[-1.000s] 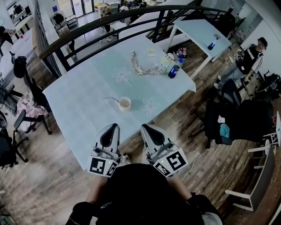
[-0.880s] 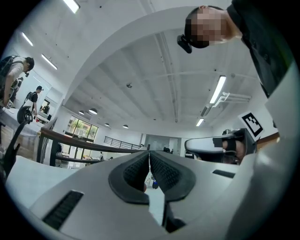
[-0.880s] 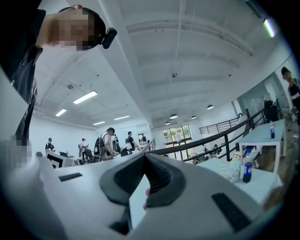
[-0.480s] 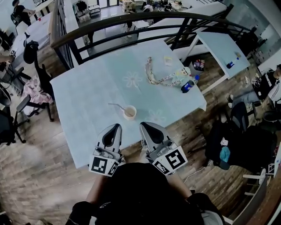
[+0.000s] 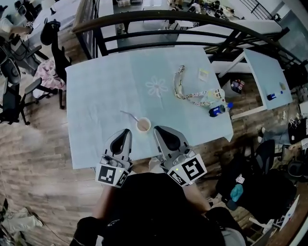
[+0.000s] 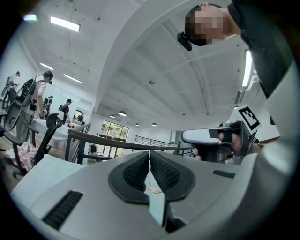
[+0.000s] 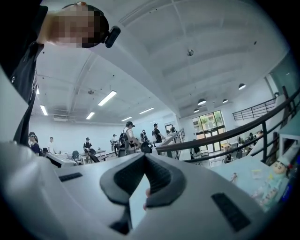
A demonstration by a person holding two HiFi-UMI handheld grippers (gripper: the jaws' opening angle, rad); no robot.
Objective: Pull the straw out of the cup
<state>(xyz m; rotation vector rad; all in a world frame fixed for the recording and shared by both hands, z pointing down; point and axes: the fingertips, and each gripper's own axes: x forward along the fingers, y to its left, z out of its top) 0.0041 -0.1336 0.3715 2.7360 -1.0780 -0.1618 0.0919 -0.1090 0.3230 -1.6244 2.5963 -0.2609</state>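
Pale-blue table (image 5: 96, 96): cup (image 5: 143, 126) with straw (image 5: 129, 116) near edge; left gripper (image 5: 124, 131), right gripper (image 5: 158, 129) either side, jaws together, empty.

A: Entry one, head view. Light?
B: Bright, even, cool-toned. The desk (image 5: 96, 105) is pale, with soft shadows and no glare.
A: Distortion?
B: Heavy fisheye. The railing (image 5: 183, 13) bows and the corners dim.
A: Gripper views?
B: Ceiling strip lights (image 6: 64, 23) and far windows (image 7: 208, 123) are brightest. Black circular vignette. Left tongs (image 6: 149, 157) and right tongs (image 7: 144, 161) look soft, being near the lens.
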